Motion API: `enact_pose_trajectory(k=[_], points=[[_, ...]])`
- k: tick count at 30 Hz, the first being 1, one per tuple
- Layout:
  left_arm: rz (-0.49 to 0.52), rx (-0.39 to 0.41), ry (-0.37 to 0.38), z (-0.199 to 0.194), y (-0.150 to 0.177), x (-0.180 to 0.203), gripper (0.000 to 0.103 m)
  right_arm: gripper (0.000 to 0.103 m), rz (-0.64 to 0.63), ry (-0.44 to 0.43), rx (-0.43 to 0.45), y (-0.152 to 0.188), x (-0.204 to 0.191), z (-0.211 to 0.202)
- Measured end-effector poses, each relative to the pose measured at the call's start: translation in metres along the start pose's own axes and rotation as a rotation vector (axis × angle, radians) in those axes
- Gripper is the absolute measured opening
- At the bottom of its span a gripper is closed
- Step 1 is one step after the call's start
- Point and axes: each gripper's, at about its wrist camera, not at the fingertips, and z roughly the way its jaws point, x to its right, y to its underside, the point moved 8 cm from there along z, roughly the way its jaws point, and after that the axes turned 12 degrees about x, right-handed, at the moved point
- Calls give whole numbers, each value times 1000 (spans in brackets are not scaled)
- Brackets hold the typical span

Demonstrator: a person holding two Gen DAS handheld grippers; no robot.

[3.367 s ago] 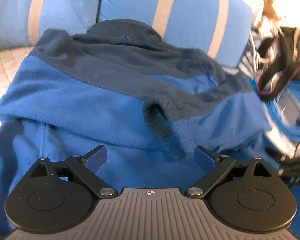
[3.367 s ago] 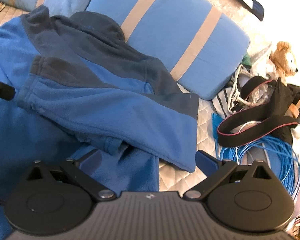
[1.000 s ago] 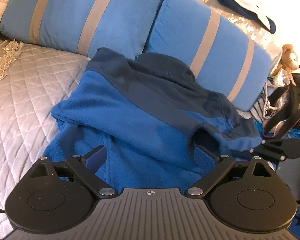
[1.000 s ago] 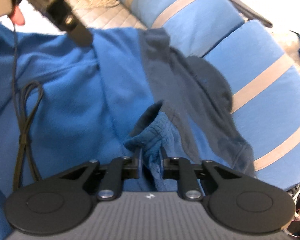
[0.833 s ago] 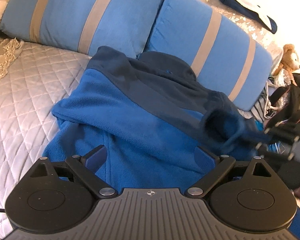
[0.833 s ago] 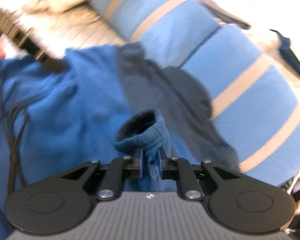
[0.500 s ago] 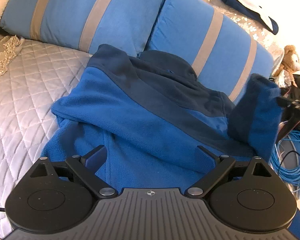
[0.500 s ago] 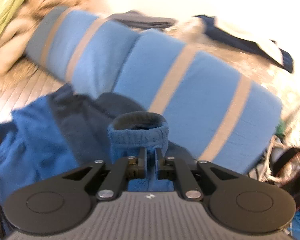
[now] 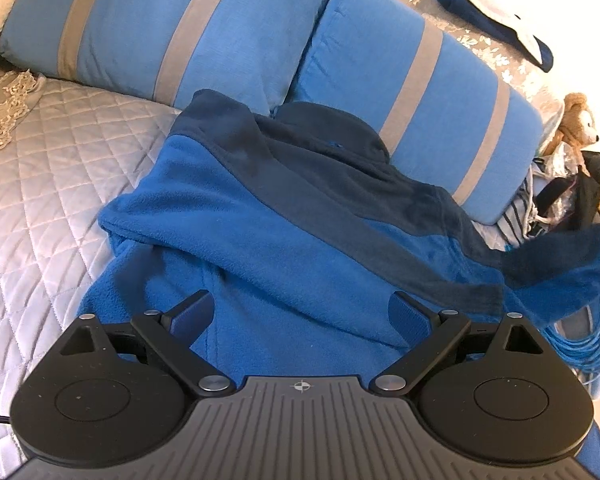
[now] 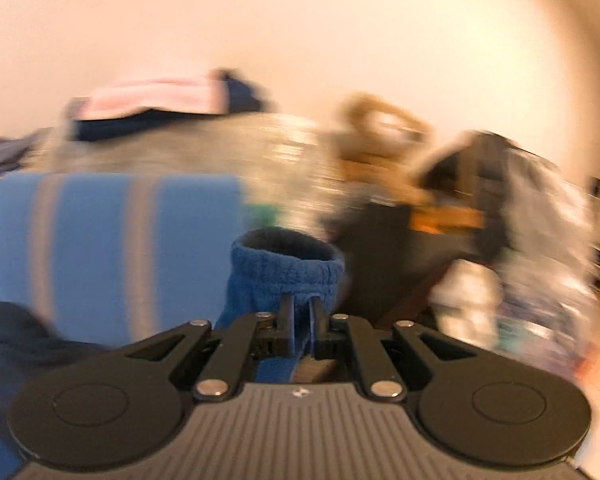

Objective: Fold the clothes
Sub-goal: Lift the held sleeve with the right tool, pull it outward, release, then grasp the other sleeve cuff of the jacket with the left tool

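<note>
- While the blue fleece jacket (image 9: 284,236) lies spread on the quilted bed cover (image 9: 48,168), its collar rests against two striped pillows (image 9: 416,80).
- Left gripper (image 9: 300,312): jaws wide apart, nothing between them, hovering above the jacket body.
- Right gripper (image 10: 300,320): jaws clamped on the sleeve cuff (image 10: 288,268); the sleeve is stretched out sideways to the right.
- Right wrist view background: blurred.

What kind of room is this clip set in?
Most likely a bedroom: a blue fleece jacket lies on a quilted grey bedspread, against two striped blue pillows, with a teddy bear among clutter beside them.
</note>
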Motion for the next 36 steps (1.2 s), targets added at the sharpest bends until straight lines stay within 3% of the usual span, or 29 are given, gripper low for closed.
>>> enact_pose_trajectory(k=[4, 7, 11, 12, 13, 14, 15, 16, 17, 18, 19, 23, 29, 33, 36], points=[[5, -1, 1, 1, 0, 2, 96, 7, 52, 146, -115, 57, 76, 7], [17, 2, -4, 1, -1, 3, 96, 7, 91, 177, -216, 112, 98, 15], [29, 11, -12, 0, -2, 4, 96, 6, 99, 217, -300, 160, 97, 15], [32, 11, -18, 0, -2, 4, 96, 16, 97, 243, -322, 167, 95, 14], [35, 10, -24, 0, -2, 4, 96, 19, 94, 271, -343, 173, 93, 13], [35, 9, -27, 0, -2, 3, 96, 35, 91, 300, -364, 179, 91, 11], [36, 7, -27, 0, -2, 3, 96, 57, 92, 332, -387, 184, 91, 9], [36, 6, -25, 0, -2, 4, 96, 71, 97, 345, -390, 185, 88, 5], [39, 4, -22, 0, -2, 4, 96, 92, 102, 351, -387, 185, 85, 1], [43, 2, -18, 0, -2, 5, 96, 100, 108, 358, -384, 185, 82, -4], [49, 0, -14, 0, -2, 6, 96, 100, 114, 364, -381, 185, 80, -8], [87, -7, -5, -1, -1, 13, 96, 103, 135, 262, -318, 163, 36, -36], [269, -47, -1, -6, 2, 38, 96, 103, 195, -8, -147, 122, -60, -107], [400, -47, 52, -9, 1, 68, 96, 103, 221, -232, -110, 110, -124, -150], [515, -39, 111, -8, 6, 99, 96, 103, 208, -349, -111, 110, -162, -172]])
